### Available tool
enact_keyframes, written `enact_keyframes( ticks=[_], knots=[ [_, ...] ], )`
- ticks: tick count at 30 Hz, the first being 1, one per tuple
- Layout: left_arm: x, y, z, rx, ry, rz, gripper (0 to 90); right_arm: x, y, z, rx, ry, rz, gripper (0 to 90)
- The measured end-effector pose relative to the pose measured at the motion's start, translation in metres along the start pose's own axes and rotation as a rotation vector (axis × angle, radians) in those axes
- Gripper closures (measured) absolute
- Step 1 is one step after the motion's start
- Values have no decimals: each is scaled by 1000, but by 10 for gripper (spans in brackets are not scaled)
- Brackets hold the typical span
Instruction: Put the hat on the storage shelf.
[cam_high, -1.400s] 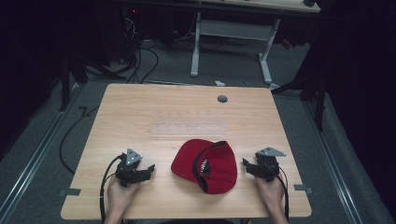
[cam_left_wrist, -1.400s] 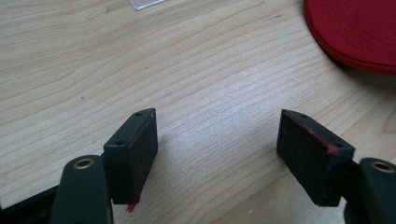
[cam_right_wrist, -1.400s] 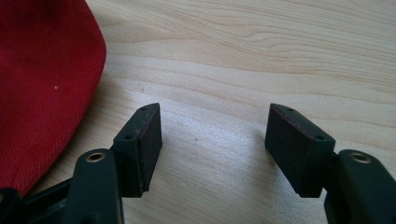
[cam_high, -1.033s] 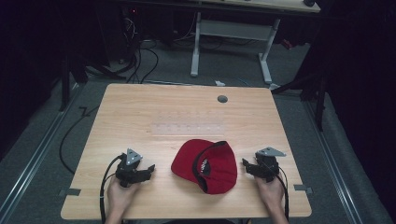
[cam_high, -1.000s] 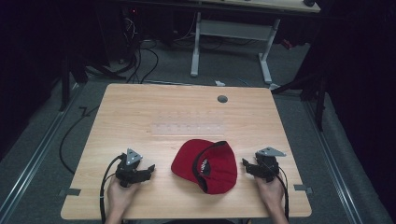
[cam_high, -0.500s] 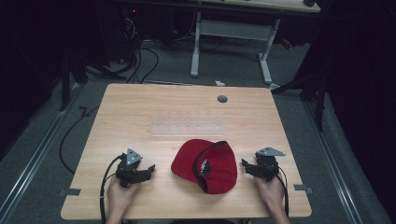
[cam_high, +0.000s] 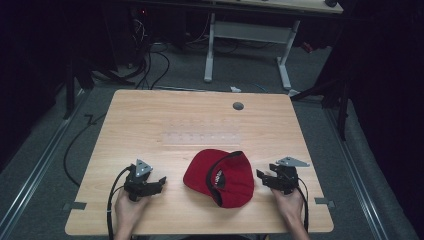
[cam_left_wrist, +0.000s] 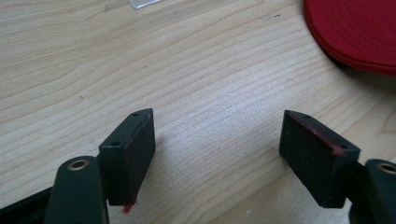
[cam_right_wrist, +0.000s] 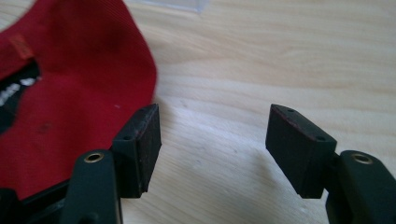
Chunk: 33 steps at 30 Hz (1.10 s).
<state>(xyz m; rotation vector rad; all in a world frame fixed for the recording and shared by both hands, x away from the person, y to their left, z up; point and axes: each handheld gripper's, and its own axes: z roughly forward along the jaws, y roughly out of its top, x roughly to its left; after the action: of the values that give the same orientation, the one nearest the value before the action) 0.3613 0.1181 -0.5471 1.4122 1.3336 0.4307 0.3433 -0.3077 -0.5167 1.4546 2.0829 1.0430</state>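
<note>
A red cap (cam_high: 220, 177) lies upside down on the wooden table (cam_high: 200, 120) near its front edge, its dark inner band showing. My left gripper (cam_high: 161, 181) rests to the left of the cap, open; between its pads (cam_left_wrist: 217, 135) there is only bare wood, and the cap's brim (cam_left_wrist: 355, 32) lies farther off at the upper right. My right gripper (cam_high: 260, 176) sits just right of the cap, open. Its jaws have just been closing a little, with nothing between them (cam_right_wrist: 215, 130). The cap's red cloth (cam_right_wrist: 70, 93) lies beside the left finger (cam_right_wrist: 140, 144).
A round grey cable hole (cam_high: 238, 106) sits near the table's far edge. Cables (cam_high: 112, 200) trail from the grippers over the front edge. Behind the table stand a white desk frame (cam_high: 247, 37) and floor cables (cam_high: 150, 65).
</note>
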Motion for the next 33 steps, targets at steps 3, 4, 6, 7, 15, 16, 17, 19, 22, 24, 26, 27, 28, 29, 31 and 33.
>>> enact_keyframes(
  ticks=[3, 4, 6, 7, 15, 16, 17, 19, 22, 24, 26, 27, 28, 29, 31, 33],
  knots=[
    [0, 0, 0, 0, 0, 1, 271, 5, 3, -6, -54, 14, -13, 347],
    [0, 0, 0, 0, 0, 1, 270, 6, 4, -8, -77, 16, -26, 345],
    [0, 0, 0, 0, 0, 1, 269, 9, 5, -9, -93, 20, -34, 338],
    [0, 0, 0, 2, -1, 0, 269, 11, 6, -10, -102, 23, -42, 331],
    [0, 0, 0, 0, 0, 1, 269, 19, 22, -1, -96, 107, -63, 310],
    [0, 0, 0, 0, 0, 0, 268, 21, 24, 0, -90, 109, -64, 310],
    [0, 0, 0, 0, 0, 0, 268, 22, 26, 1, -92, 115, -70, 310],
    [0, 0, 0, 0, 0, 0, 269, 25, 30, 4, -89, 123, -86, 308],
    [0, 0, 0, 0, 0, 0, 268, 26, 34, 7, -87, 126, -91, 304],
    [0, 0, 0, 1, -1, 0, 268, 28, 39, 14, -84, 142, -91, 295],
    [0, 0, 0, 0, -1, 0, 268, 29, 41, 16, -80, 140, -98, 289],
    [0, 0, 0, 0, 0, 0, 268, 31, 43, 21, -70, 141, -112, 275],
    [0, 0, 0, 0, 0, 0, 268, 31, 43, 21, -70, 141, -112, 275],
    [0, 0, 0, 0, 0, 0, 268, 32, 44, 24, -61, 143, -113, 267],
    [0, 0, 0, 1, -1, 1, 267, 35, 45, 28, -55, 157, -112, 265],
    [0, 0, 0, 0, -1, 0, 267, 35, 46, 32, -48, 161, -120, 259]
  ],
)
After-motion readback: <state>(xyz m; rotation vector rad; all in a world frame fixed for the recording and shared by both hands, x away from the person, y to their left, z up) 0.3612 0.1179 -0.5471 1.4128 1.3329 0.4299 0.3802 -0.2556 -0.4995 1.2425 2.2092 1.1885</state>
